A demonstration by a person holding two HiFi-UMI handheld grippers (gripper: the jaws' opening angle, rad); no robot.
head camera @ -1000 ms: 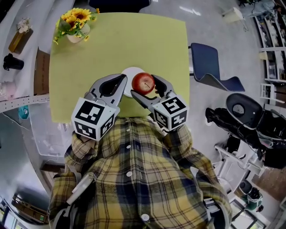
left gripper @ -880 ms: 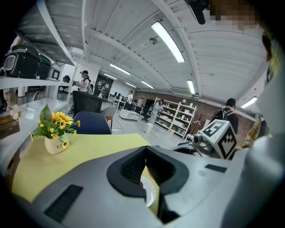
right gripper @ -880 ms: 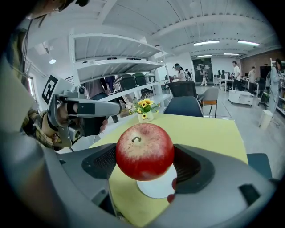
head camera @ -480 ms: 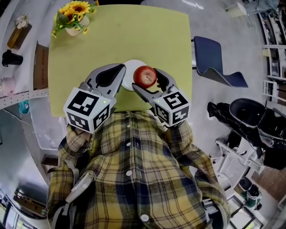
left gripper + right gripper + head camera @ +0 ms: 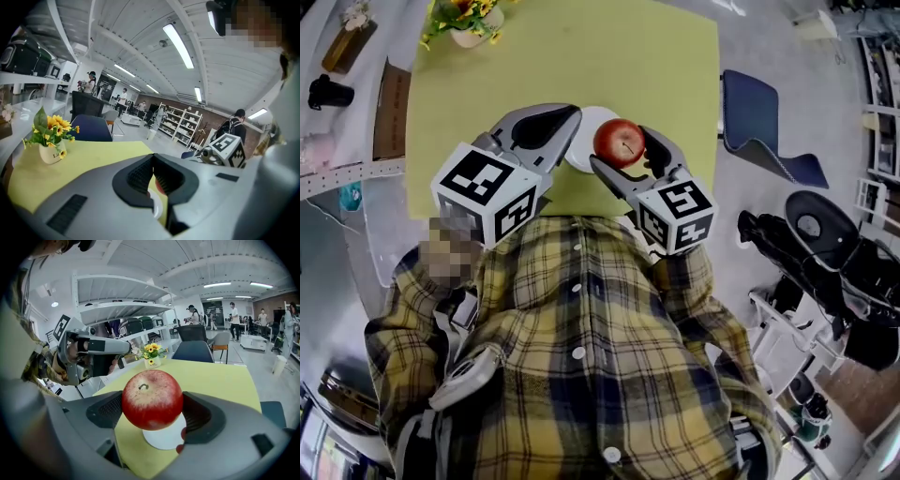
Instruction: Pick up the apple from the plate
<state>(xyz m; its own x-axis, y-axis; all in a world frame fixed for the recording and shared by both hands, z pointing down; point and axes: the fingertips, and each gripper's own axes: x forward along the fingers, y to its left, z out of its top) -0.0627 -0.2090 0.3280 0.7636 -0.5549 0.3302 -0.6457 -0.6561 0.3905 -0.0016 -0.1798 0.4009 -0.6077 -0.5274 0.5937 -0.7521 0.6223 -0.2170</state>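
Right gripper view: stem-up apple (image 5: 152, 399) held in right hand-held gripper (image 5: 153, 411) above plate (image 5: 161, 439); left hand-held gripper (image 5: 152, 161) closed.

Plate (image 5: 585, 141) half hidden behind apple (image 5: 620, 142) and left gripper (image 5: 568, 120)

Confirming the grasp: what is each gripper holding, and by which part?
Right gripper clamps the round red apple by its sides; left gripper is shut and empty.

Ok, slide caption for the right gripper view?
Right gripper holds a red apple above the white plate on the yellow table.
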